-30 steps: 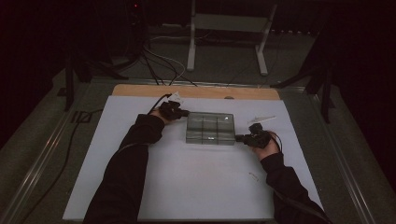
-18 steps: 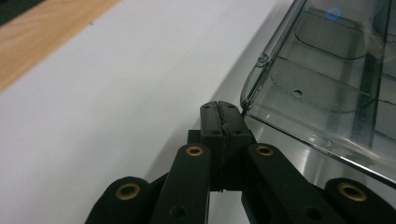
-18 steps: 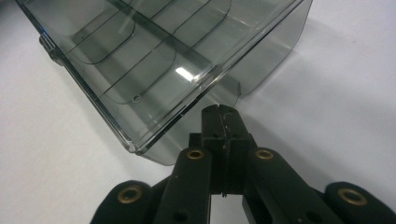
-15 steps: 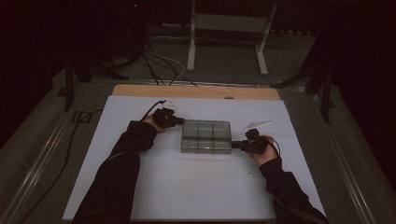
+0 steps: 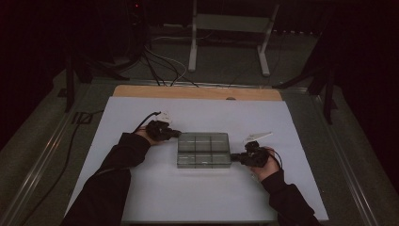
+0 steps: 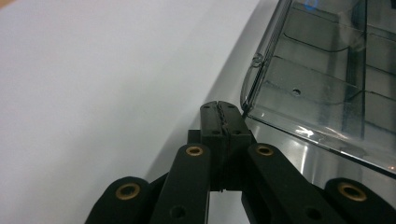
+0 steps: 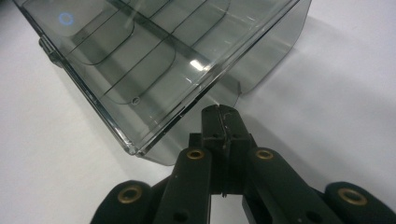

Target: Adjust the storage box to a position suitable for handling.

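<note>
Box: clear compartment box (image 5: 203,149) on white counter (image 5: 202,197)
Left claw (image 5: 178,133): closed, empty, at box's left end
Right claw (image 5: 234,159): closed, empty, at box's right end

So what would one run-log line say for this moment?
left gripper: shut, at box's left end | right gripper: shut, at right end | clear compartment box: on white sheet

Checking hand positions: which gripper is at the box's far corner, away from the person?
The left gripper: shut, at the box's far left corner. The right gripper is at the near right.
</note>
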The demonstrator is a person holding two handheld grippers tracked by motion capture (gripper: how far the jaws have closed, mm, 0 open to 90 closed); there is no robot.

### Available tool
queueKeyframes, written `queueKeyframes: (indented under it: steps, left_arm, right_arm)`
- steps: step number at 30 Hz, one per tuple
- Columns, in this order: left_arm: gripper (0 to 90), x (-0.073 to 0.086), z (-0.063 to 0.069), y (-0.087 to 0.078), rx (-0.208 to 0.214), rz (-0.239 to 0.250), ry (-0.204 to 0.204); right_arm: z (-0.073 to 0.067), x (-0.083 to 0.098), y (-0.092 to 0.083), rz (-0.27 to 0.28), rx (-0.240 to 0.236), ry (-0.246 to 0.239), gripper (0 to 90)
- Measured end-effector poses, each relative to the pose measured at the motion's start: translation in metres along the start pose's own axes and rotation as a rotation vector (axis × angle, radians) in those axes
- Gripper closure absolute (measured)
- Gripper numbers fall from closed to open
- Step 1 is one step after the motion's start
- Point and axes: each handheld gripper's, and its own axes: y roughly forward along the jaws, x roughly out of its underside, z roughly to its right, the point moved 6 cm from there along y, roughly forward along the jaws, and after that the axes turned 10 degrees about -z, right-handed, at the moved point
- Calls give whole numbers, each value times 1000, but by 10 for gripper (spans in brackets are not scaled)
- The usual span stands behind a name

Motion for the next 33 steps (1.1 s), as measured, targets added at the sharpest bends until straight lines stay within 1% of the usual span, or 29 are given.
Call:
queueKeyframes:
  steps: [4, 8, 10, 14, 16, 20, 21, 22, 25, 33]
  left_arm:
    - [900, 8, 11, -6, 19, 0, -1]
    - [900, 17, 23, -11, 38, -3, -1]
    - [900, 20, 27, -13, 43, 0, 2]
    - [900, 26, 36, -16, 54, 1, -6]
    - [900, 29, 41, -18, 63, 2, -11]
    - [900, 35, 50, -23, 71, -9, 4]
    - [900, 35, 50, -23, 71, -9, 4]
    - [900, 37, 55, -25, 72, -16, 13]
    - [900, 39, 60, -27, 74, -20, 12]
    - [900, 47, 74, -33, 93, -41, 19]
  right_arm:
    - [-13, 8, -1, -1, -24, -9, 897]
    - [-27, 17, -2, -11, -43, -31, 897]
    - [-32, 20, -3, -15, -51, -39, 897]
    - [-43, 27, -4, -24, -66, -50, 898]
    - [-47, 30, -5, -23, -75, -51, 897]
    - [-54, 35, -6, -16, -87, -55, 897]
    - [-54, 35, -6, -16, -87, -55, 897]
    - [-55, 36, -7, -15, -90, -54, 897]
    - [-62, 40, -8, -16, -99, -60, 897]
    - [-70, 47, -10, -20, -122, -63, 898]
